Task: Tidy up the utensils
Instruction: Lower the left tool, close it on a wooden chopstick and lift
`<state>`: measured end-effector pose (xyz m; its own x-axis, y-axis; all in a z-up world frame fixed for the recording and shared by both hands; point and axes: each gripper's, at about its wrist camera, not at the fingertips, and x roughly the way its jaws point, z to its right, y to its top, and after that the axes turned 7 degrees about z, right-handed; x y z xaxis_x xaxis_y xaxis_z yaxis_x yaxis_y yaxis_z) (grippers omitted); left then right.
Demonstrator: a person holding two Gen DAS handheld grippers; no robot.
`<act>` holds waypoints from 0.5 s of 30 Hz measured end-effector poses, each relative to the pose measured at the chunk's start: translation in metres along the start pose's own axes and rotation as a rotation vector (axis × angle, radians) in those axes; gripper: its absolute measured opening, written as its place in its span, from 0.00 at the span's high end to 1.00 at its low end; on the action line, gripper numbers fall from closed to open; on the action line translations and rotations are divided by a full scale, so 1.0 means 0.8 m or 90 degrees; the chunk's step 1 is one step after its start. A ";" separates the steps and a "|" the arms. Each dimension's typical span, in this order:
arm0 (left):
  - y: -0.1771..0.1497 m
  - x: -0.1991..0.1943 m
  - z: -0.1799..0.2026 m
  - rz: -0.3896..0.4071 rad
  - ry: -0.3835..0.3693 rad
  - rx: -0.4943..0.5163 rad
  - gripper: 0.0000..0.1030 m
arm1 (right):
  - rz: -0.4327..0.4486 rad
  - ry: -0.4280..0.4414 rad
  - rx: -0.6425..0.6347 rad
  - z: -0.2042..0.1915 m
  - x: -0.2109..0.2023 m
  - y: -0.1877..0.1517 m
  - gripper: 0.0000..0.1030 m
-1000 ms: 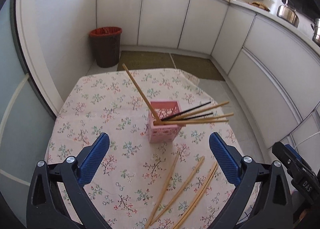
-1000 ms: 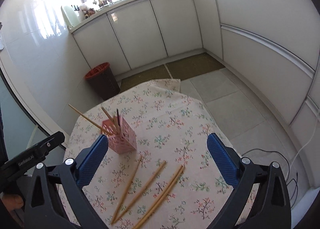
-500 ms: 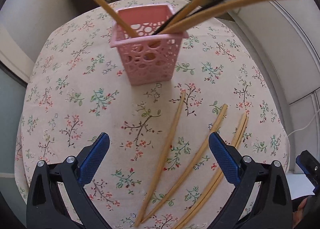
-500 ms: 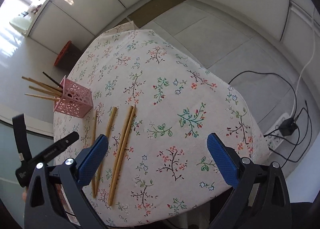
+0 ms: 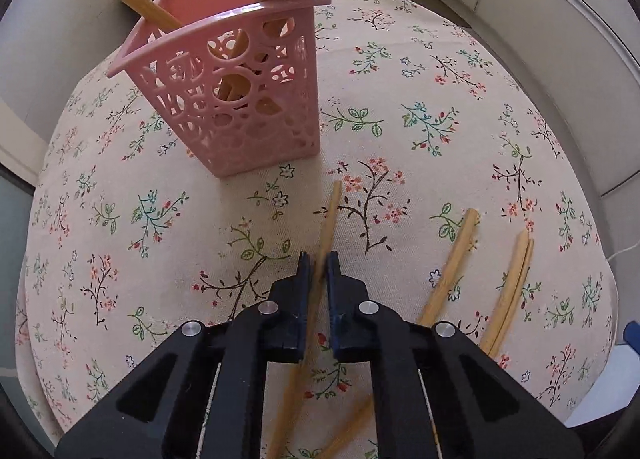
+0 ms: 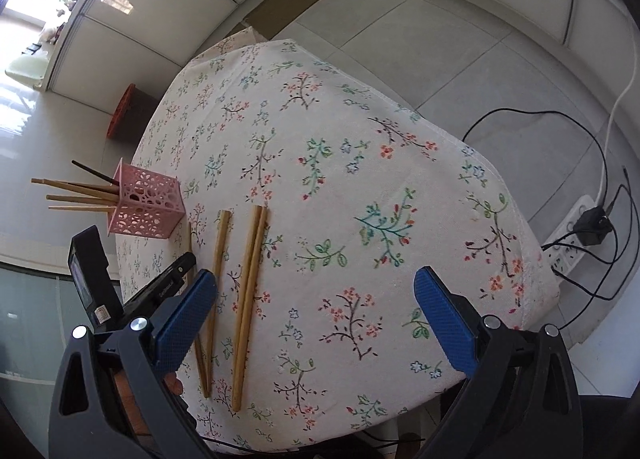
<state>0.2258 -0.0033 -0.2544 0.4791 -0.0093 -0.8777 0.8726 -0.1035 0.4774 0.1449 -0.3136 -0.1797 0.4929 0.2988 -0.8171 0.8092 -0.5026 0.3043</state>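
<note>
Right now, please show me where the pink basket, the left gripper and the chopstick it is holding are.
pink basket (image 5: 240,107), left wrist view, front lattice wall.
left gripper (image 5: 318,265), left wrist view, between its fingertips.
chopstick (image 5: 333,205), left wrist view, bare shaft beyond the pads.

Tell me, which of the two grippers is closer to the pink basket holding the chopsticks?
Left. The left gripper is shut on a loose chopstick just in front of the pink basket. The right gripper hangs open farther along the table.

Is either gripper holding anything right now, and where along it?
The left gripper has just closed on one chopstick lying on the tablecloth, gripping it near its middle. The right gripper is open and holds nothing.
</note>
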 end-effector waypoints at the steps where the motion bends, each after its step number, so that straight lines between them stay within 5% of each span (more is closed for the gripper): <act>1: -0.002 -0.002 -0.002 0.002 -0.006 0.002 0.95 | 0.000 -0.001 -0.016 -0.011 0.003 0.001 0.07; 8: -0.014 -0.058 -0.032 0.043 -0.031 0.008 0.95 | -0.009 -0.009 -0.100 -0.098 0.047 0.003 0.08; 15: -0.032 -0.140 -0.059 0.128 -0.062 -0.023 0.95 | -0.023 -0.108 -0.217 -0.165 0.119 -0.019 0.22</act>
<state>0.1546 0.0472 -0.1664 0.6338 -0.1220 -0.7638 0.7642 -0.0544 0.6427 0.2215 -0.1704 -0.1977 0.4259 0.1586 -0.8908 0.8988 -0.1870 0.3964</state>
